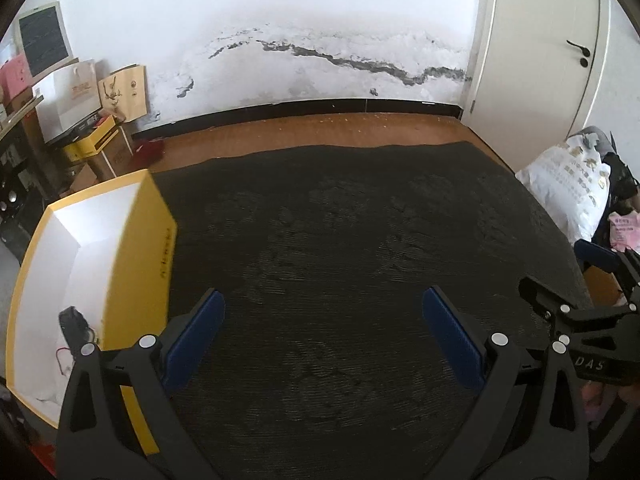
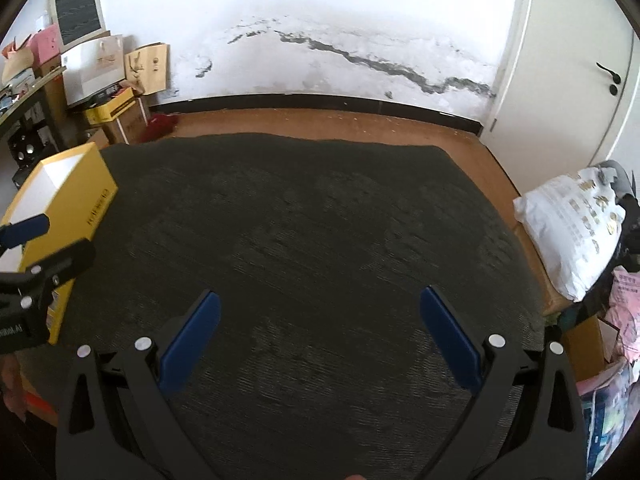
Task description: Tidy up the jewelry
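Both grippers gape wide and empty over the dark mat (image 1: 340,240). The open yellow box (image 1: 132,248), holding a dark item (image 1: 74,326), lies at 9 o'clock of the left gripper (image 1: 322,336), long axis 12-to-6. The right gripper (image 2: 318,336) is farther away.

Inside the yellow box (image 1: 136,248), a small dark item (image 1: 74,326) with thin red and white strands is seen, too small to be identified. The box's near corner is hidden by the left gripper (image 1: 320,336). The right gripper (image 1: 592,320) is cut off by the frame edge.

Bright daylight — soft, fisheye-warped edges
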Available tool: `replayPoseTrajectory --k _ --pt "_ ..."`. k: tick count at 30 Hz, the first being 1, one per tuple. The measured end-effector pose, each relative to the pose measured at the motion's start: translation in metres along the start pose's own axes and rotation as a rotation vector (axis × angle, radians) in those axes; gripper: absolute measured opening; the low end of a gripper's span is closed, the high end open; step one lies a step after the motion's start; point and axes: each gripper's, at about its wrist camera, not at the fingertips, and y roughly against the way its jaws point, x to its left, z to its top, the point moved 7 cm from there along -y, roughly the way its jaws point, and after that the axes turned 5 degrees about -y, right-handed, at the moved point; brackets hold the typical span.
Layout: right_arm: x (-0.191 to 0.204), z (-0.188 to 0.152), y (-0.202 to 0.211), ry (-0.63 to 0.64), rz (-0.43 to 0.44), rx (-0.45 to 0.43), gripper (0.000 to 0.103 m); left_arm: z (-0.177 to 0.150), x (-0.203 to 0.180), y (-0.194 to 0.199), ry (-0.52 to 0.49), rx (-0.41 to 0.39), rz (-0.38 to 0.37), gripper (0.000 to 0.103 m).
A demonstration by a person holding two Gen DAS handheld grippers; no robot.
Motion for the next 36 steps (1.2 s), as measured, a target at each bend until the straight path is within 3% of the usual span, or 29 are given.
replayPoseTrajectory --k 8,36 --pt "-0.014 -0.004 -0.01 -0.019 0.043 0.025 0.096 -0.016 -0.016 -0.018 0.053 0.057 -0.015 0.097" --pt "0.003 -0.008 -0.024 0.003 0.056 0.051 0.096 -0.017 -0.001 -0.038 0.062 0.078 0.005 0.097"
